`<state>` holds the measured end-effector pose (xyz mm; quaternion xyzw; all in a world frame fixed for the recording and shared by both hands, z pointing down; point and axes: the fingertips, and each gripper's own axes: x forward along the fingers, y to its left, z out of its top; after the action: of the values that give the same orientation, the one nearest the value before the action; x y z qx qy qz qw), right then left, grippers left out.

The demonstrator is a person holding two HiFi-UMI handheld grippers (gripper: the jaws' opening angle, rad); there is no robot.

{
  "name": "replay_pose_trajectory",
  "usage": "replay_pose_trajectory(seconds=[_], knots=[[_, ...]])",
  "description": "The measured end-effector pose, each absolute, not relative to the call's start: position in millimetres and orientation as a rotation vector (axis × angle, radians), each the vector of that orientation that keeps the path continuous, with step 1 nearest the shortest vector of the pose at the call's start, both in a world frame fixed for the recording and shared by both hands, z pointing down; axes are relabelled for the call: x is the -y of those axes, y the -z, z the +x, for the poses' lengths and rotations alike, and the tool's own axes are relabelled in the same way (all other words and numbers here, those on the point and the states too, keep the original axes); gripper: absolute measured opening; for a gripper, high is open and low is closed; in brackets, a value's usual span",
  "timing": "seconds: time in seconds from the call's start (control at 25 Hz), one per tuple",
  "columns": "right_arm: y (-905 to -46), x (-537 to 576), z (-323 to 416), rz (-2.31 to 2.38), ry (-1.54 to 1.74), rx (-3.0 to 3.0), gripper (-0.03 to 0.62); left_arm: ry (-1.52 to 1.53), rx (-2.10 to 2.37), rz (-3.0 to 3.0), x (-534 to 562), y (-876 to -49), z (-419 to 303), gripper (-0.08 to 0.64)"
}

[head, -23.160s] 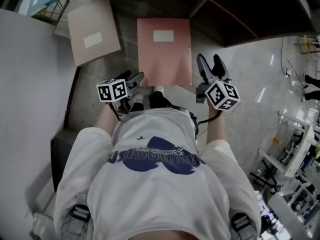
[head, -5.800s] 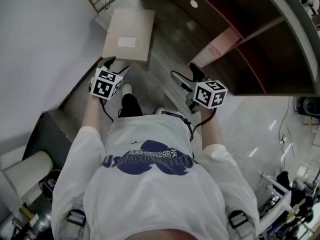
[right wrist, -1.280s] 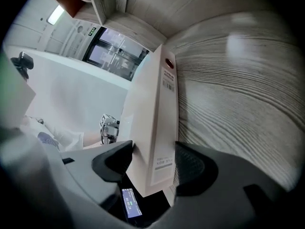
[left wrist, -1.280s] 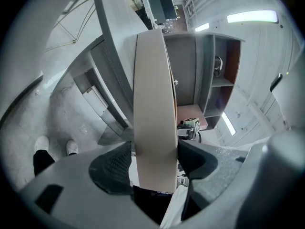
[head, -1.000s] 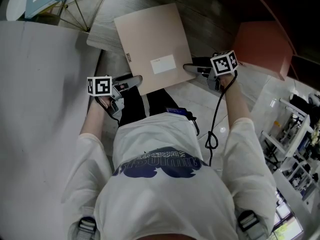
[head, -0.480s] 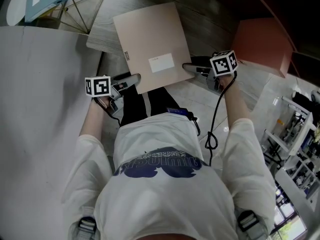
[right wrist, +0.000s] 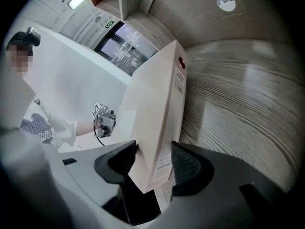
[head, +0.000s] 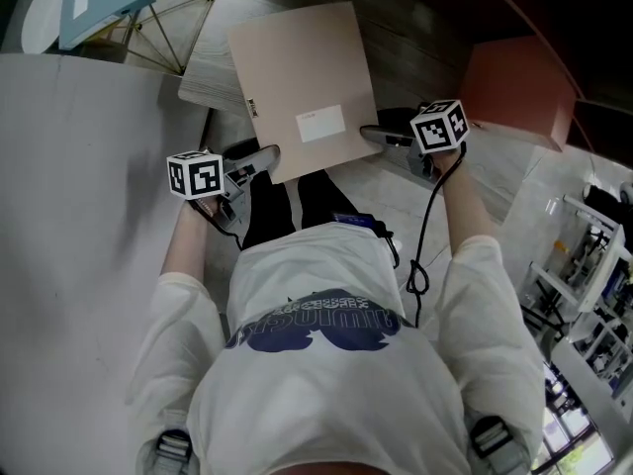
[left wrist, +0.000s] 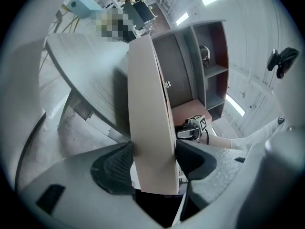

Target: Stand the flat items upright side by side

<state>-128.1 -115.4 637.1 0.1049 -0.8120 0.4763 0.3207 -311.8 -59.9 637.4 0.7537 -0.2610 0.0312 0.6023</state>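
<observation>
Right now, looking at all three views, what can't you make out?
Print on the white label of the beige file box: too small, head view.
Spine print on that box: blurred, right gripper view.
Pink file box: far end lost in shadow, head view; upright or leaning is unclear.
Blue item: cut off by the top edge, head view.

Three cameras, one beige folder [head: 302, 87].
We look steeply down on it; both gripper views sit close at its opposite edges.
</observation>
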Motion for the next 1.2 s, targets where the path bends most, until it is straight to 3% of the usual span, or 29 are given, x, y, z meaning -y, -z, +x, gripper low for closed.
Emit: replay_pose_trajectory(seconds=[0.72,0.8,1.2], knots=[[-606,131,-136,0.499,-0.887,2.188,0.227,-0.139,0.820,2.044,86,-579,-317,0.296],[-601,129,-143,0.515,-0.955,2.218,0.346,-0.139,0.834,2.066,87,-575,-316,0.299],[-591,136,-150,0.816,-1.065,2.286,0.391,-0.241,0.887,2.208,84,-571,-309,0.307]])
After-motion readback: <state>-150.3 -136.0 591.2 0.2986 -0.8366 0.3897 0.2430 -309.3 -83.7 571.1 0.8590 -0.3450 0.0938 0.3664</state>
